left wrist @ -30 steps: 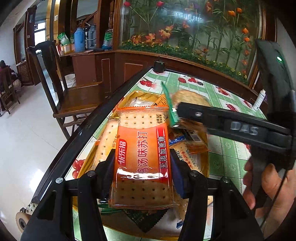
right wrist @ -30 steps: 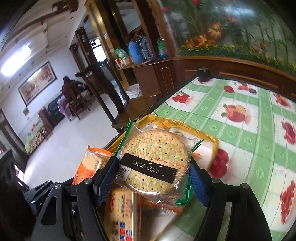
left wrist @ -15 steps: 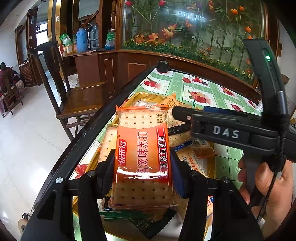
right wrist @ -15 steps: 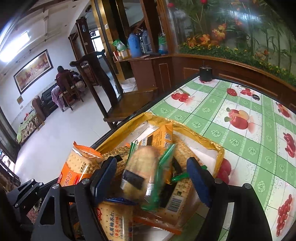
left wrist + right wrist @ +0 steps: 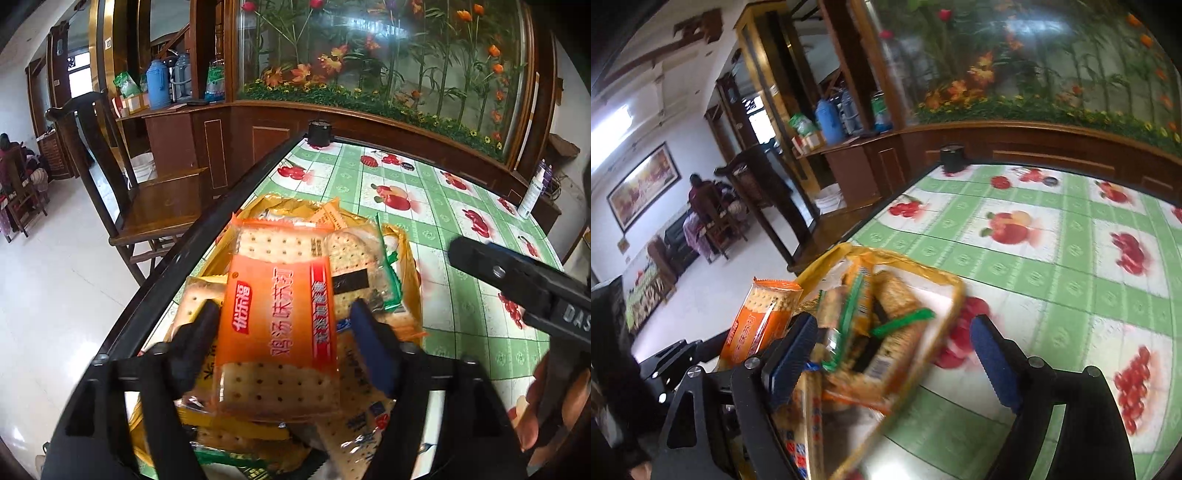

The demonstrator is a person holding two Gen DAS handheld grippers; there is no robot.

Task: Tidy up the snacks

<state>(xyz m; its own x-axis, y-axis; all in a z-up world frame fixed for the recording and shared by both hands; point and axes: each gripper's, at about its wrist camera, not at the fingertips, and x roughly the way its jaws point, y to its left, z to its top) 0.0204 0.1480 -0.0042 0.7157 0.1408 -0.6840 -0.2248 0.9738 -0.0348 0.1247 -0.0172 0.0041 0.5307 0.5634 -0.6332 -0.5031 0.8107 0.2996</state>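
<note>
Over the yellow snack tray (image 5: 408, 254), left gripper (image 5: 280, 325) stays clamped on the orange cracker pack (image 5: 277, 317). Right gripper (image 5: 890, 354) now spread wide and empty; its round green-wrapped cracker pack (image 5: 354, 273) has dropped into the tray pile since a second ago.

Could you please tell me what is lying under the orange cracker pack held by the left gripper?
Under the orange cracker pack lie more wrapped cracker packs in a yellow tray. The pack hides whatever is directly beneath it.
</note>
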